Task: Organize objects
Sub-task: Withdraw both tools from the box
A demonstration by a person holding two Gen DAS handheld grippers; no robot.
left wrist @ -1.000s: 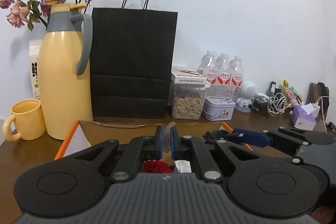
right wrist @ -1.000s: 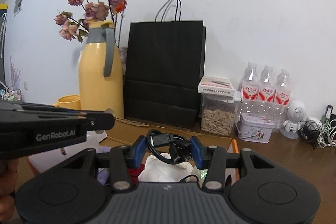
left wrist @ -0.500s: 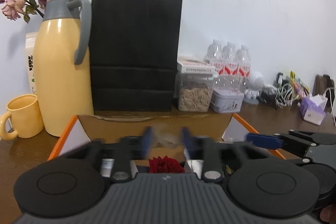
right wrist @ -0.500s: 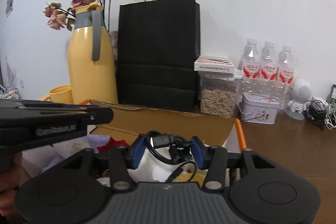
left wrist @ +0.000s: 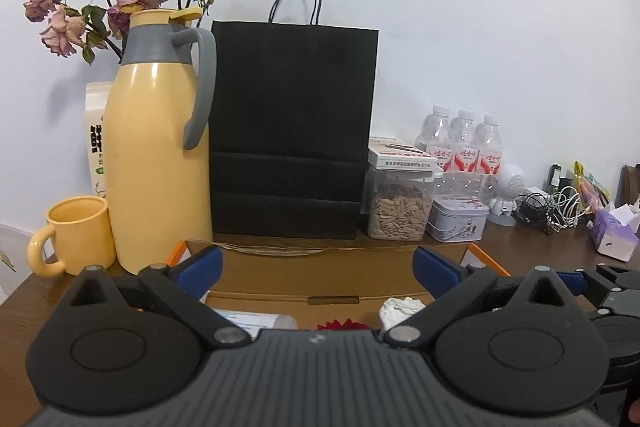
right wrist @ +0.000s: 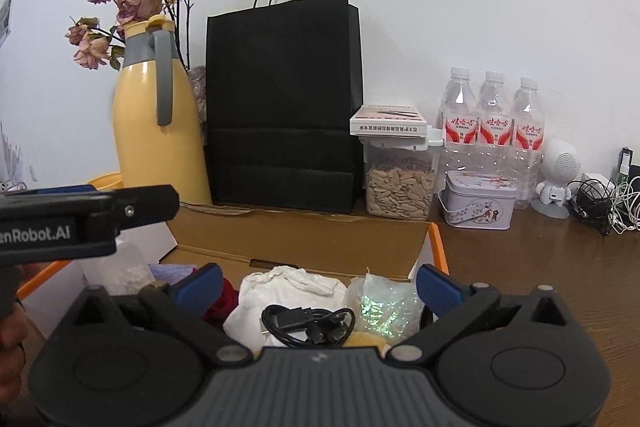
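Note:
An open cardboard box [right wrist: 304, 231] with orange edges sits just in front of both grippers. My right gripper [right wrist: 319, 285] hangs over it, its jaws opening wide. A coiled black cable [right wrist: 308, 323] lies loose below them on a white cloth [right wrist: 292, 283], touching neither finger. Beside the cloth are a shiny iridescent bag [right wrist: 376, 307] and a red item. My left gripper [left wrist: 318, 267] is over the same box [left wrist: 320, 251], its jaws also opening, nothing between them. Under it I see a red flower [left wrist: 342, 325] and a crumpled white tissue [left wrist: 400, 307].
Behind the box stand a yellow jug [left wrist: 156, 163] with dried roses, a yellow mug [left wrist: 76, 235], a black paper bag [left wrist: 292, 131], a seed jar [left wrist: 400, 211], a tin [left wrist: 460, 219] and water bottles [right wrist: 492, 119]. Tangled cables [right wrist: 600, 195] and a tissue pack [left wrist: 614, 235] lie to the right.
Both grippers went from nearly shut to wide open. The right one let go of the black cable, which now lies on the white cloth. A thin clear thing left the left one's pads.

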